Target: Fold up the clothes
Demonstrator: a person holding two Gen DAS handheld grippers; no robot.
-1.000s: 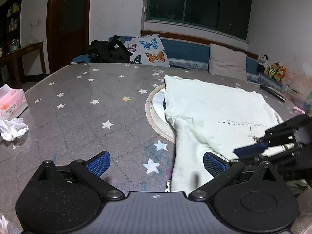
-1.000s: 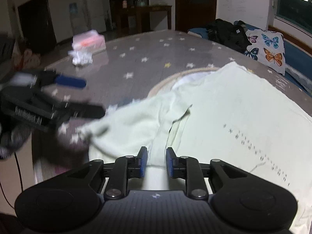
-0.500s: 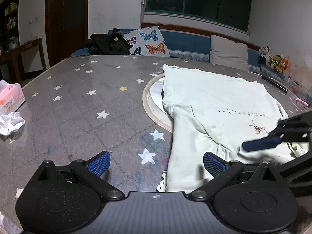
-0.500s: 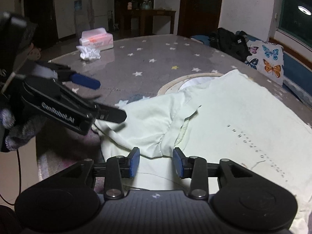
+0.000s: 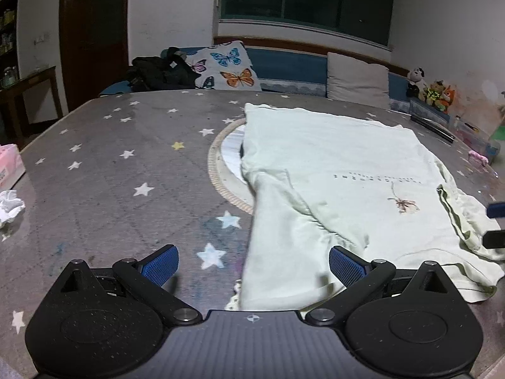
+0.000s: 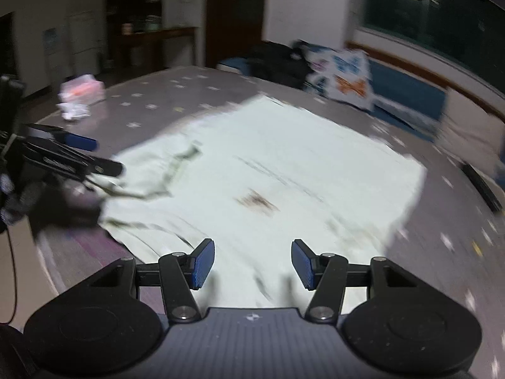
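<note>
A pale green T-shirt lies spread on the star-patterned grey table, one sleeve folded in toward the chest print. My left gripper hovers open over the shirt's near sleeve, its blue pads wide apart and touching nothing. In the blurred right wrist view the same T-shirt fills the middle. My right gripper hangs above the shirt's near edge, its jaws opening with nothing held between them. The left gripper shows at that view's left edge; the right gripper's fingertips peek in at the left view's right edge.
A round mat lies under the shirt's left side. A pink tissue box and crumpled tissue sit at the table's left. A butterfly cushion, dark bag and grey pillow lie behind the table.
My right gripper let go of the sleeve, opened, and swung away to the right over the shirt's body. The folded sleeve now lies flat. The left gripper stayed open and nearly still.
</note>
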